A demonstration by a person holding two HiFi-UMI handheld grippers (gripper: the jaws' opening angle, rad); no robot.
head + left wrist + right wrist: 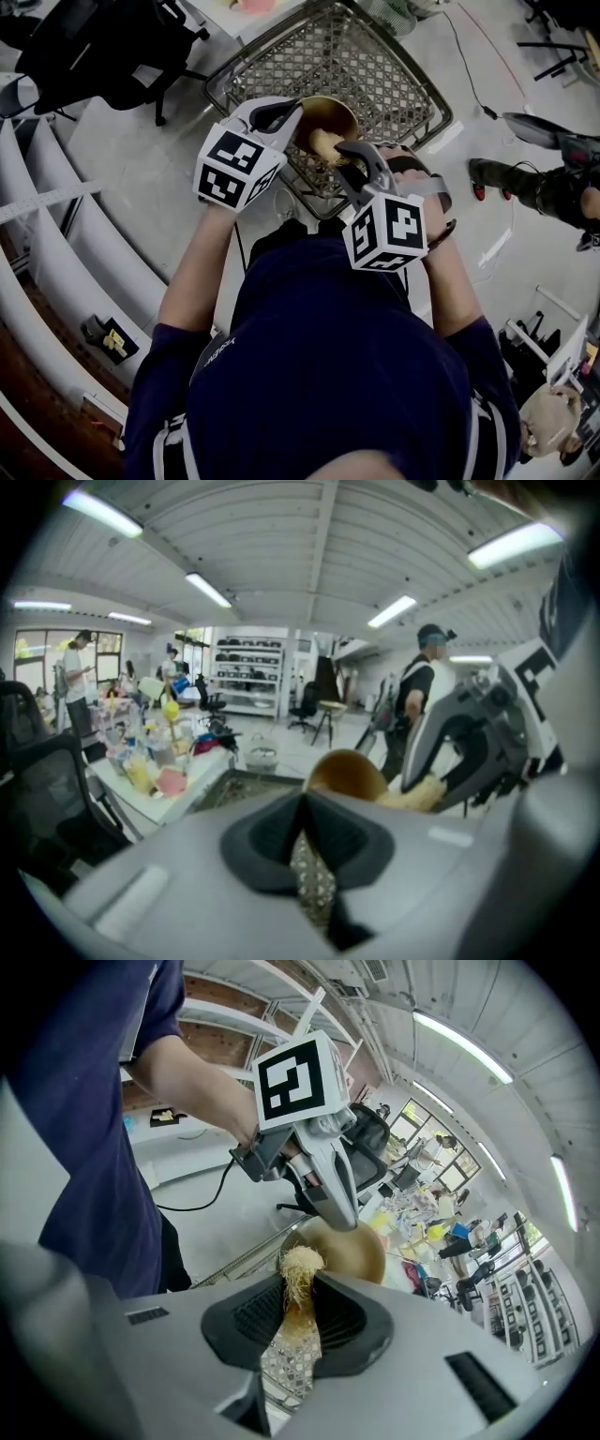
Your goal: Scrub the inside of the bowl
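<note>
A golden-brown bowl (336, 110) is held in the air over a wire basket (375, 56). My left gripper (292, 118) comes in from the left and is shut on the bowl's rim. In the right gripper view the same bowl (361, 1252) hangs under that gripper's jaws. My right gripper (349, 157) is shut on a tan fibrous scrubber (325, 143), whose tuft (301, 1265) sticks out past the jaws and rests at the bowl's near edge. From the left gripper view, the bowl (347, 772) shows just beyond the closed jaws, with the scrubber (412, 794) at its right.
A black office chair (103, 47) stands at the back left. White curved rails (56, 281) run along the left. A person's boots (511, 178) are at the right. A table with bottles (141, 761) and several standing people show in the left gripper view.
</note>
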